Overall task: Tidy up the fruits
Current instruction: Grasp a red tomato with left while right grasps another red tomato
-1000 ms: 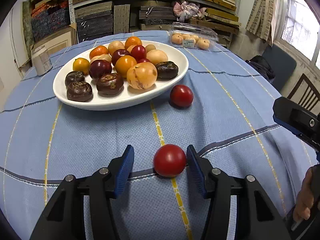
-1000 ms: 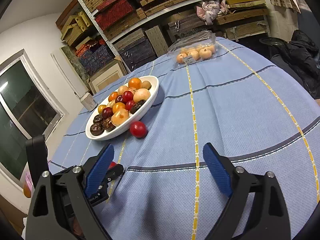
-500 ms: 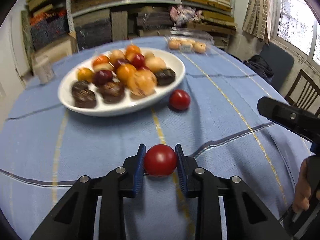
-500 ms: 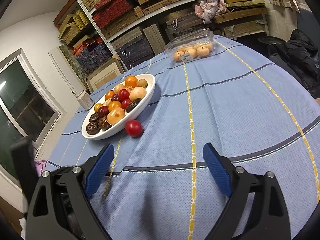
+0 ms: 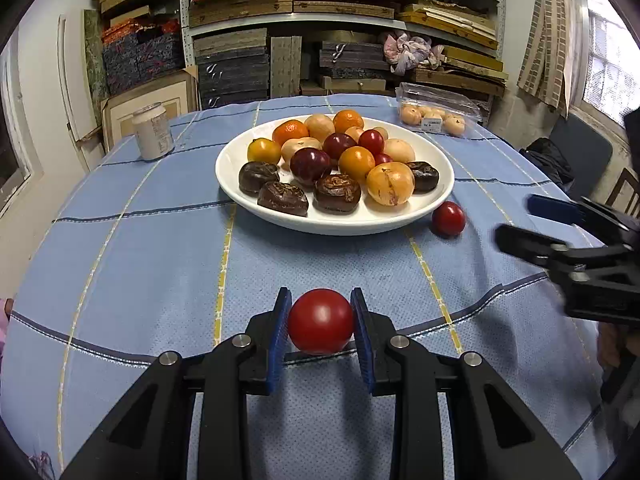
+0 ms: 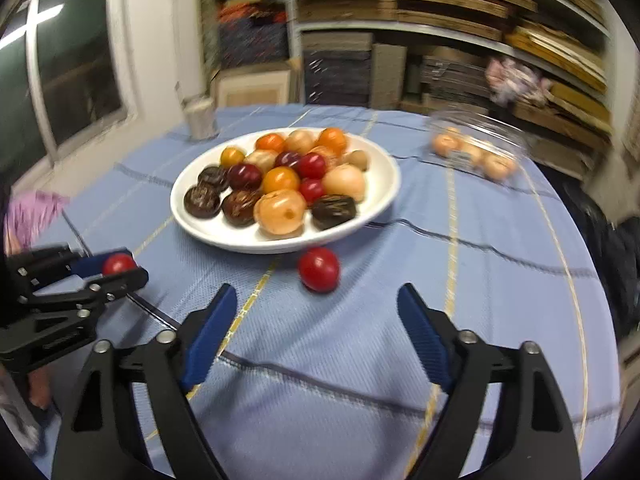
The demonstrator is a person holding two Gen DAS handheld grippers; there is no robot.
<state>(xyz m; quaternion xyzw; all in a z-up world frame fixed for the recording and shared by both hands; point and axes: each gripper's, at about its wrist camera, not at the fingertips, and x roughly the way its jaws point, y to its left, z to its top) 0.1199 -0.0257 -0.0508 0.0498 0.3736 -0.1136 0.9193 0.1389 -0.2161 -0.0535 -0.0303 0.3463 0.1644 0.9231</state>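
Left gripper point(image 5: 320, 322) clamped on 1 tomato point(image 5: 321, 321), clear of the cloth — carry level to plate point(image 5: 440, 196). Right gripper point(image 6: 316, 330), jaws apart and just closing, empty; 2nd tomato point(image 6: 319, 269) lies ahead — centre before squeezing.

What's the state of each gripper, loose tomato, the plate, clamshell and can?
left gripper: shut on the held tomato.
held tomato: clamped between the blue pads.
right gripper: open, jaws have just been closing, nothing between them.
loose tomato: on the cloth beside the plate, ungripped.
plate: upright, piled with fruit.
clamshell: lid down, fruit inside.
can: upright.
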